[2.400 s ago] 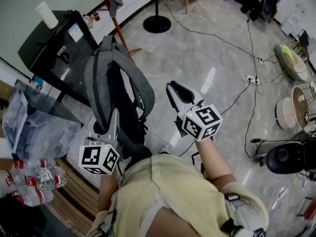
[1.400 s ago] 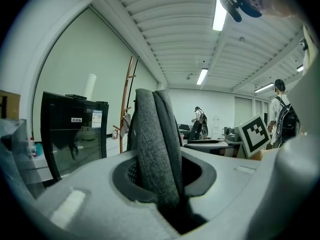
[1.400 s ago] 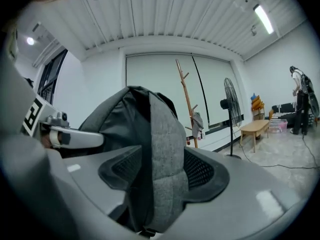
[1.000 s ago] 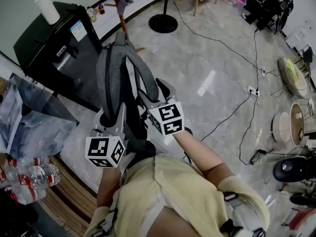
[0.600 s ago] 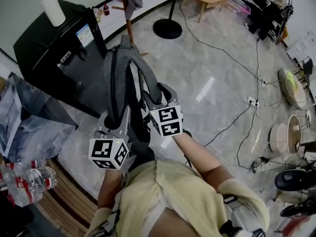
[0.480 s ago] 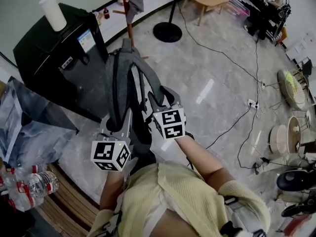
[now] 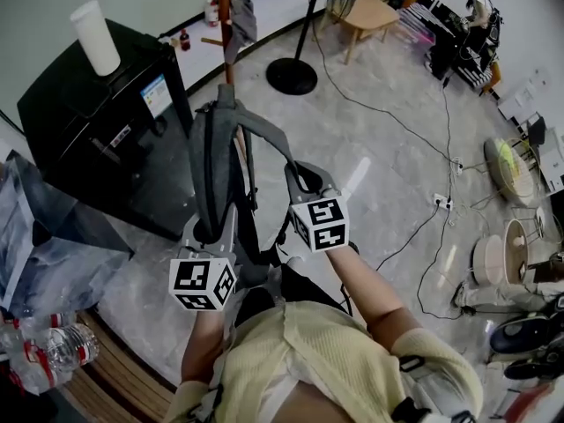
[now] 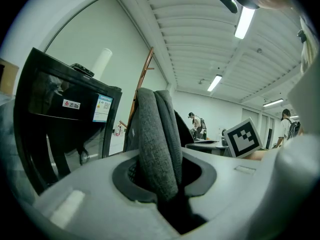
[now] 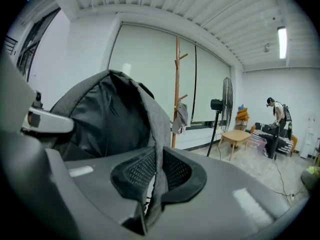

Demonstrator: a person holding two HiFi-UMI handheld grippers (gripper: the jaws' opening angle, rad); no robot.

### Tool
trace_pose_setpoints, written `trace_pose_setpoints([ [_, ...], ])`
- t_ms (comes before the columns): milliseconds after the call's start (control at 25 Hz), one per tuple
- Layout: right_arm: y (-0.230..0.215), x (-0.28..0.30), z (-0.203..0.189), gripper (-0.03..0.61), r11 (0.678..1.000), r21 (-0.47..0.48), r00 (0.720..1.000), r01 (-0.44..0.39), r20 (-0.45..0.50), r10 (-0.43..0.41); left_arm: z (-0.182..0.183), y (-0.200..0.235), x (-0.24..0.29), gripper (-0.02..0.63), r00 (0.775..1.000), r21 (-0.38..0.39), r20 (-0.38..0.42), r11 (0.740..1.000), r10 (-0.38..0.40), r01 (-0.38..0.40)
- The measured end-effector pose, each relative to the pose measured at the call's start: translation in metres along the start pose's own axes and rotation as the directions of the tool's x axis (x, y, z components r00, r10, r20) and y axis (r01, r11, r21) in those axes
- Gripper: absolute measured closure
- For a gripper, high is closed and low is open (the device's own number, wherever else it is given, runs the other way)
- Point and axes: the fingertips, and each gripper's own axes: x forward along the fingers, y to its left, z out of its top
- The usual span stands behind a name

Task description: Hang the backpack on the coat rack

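Observation:
The grey backpack (image 7: 220, 161) hangs in front of me by its shoulder straps. My left gripper (image 7: 214, 227) is shut on the thick padded strap (image 8: 156, 149), which fills its jaws. My right gripper (image 7: 300, 176) is at the thinner right strap (image 9: 159, 134); its jaws are closing, with the strap pinched between the mesh pads (image 9: 176, 173). The backpack's dark body (image 9: 107, 121) hangs just left of that gripper. Beyond the pack stands the wooden coat rack (image 7: 225, 3), with a grey cloth (image 9: 181, 118) hung on one peg. The rack's pole (image 8: 145, 79) shows behind the pack.
A black cabinet (image 7: 97, 122) with a white roll (image 7: 94, 38) on top stands at the left, close to the rack. A fan stand's round base (image 7: 291, 76), a small wooden table (image 7: 366, 11) and floor cables (image 7: 397, 130) lie to the right. A plastic bag (image 7: 53, 245) is nearby.
My right gripper came in from the right to the backpack's right strap and closed on it. Both grippers and the pack have moved closer to the coat rack.

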Motion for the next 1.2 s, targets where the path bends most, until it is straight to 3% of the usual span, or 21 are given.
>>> trace_pose_setpoints([
  [200,-0.014,0.025,0.01,0.545,0.999,0.001,0.999,-0.032,0.005,0.032,0.007,0.008,0.024,0.525,0.999,-0.001,0.006,0.999,0.032,-0.032],
  [560,-0.065,0.097,0.033,0.545,0.992,0.02,0.991,-0.127,0.041,0.126,0.011,0.028,0.087,0.523,0.983,0.015,-0.027,0.984,0.179,-0.179],
  [920,-0.111,0.165,0.056,0.545,0.965,-0.016,0.964,-0.262,0.043,0.262,0.021,0.039,0.152,0.523,0.949,-0.011,-0.023,0.949,0.314,-0.315],
  [1200,-0.127,0.201,0.083,0.545,0.929,-0.066,0.927,-0.365,0.063,0.369,0.039,0.047,0.187,0.523,0.917,-0.032,0.014,0.916,0.399,-0.399],
])
